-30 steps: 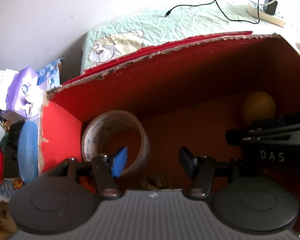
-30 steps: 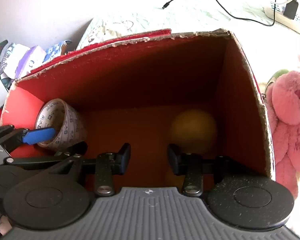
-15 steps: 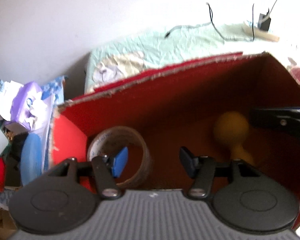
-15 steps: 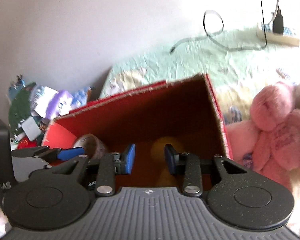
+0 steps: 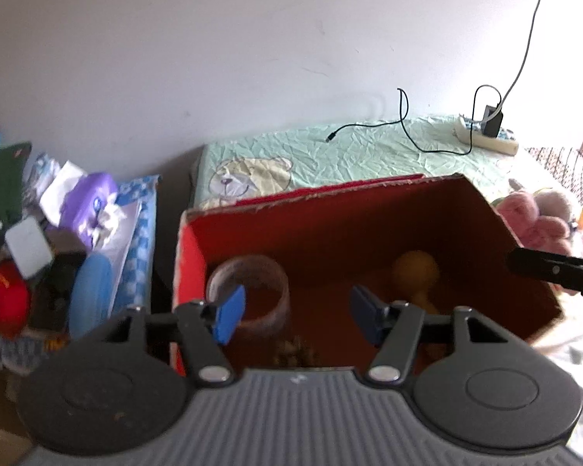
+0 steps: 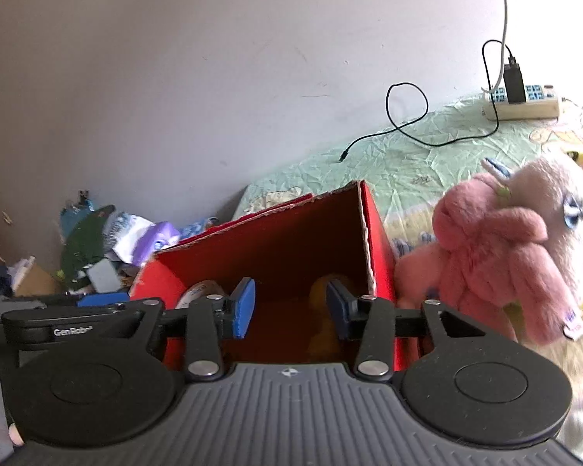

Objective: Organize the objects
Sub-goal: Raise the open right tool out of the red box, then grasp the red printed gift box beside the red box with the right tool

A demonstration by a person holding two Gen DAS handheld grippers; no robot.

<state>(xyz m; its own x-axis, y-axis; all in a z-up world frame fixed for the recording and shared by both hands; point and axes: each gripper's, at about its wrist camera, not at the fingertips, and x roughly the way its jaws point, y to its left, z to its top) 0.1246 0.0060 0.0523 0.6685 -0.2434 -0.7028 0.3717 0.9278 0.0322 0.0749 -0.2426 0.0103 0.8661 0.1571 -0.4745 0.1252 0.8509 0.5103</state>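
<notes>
Both pulled up and back from the red box (image 5: pixel 369 209), left gripper (image 5: pixel 297 316) and right gripper (image 6: pixel 289 308) alike: jaws apart, nothing between, just widened. Below the left gripper, inside the box: one tape roll (image 5: pixel 248 291), one yellow ball (image 5: pixel 416 268). Beside the right gripper's right jaw, outside the box: one pink plush toy (image 6: pixel 497 256). Probably next: swing right, centre on the plush body, squeeze deep and gently.

The open red cardboard box (image 5: pixel 369 209) contains a brown tape roll (image 5: pixel 252 291) standing on edge at left and a yellow ball (image 5: pixel 416 270) at right.
</notes>
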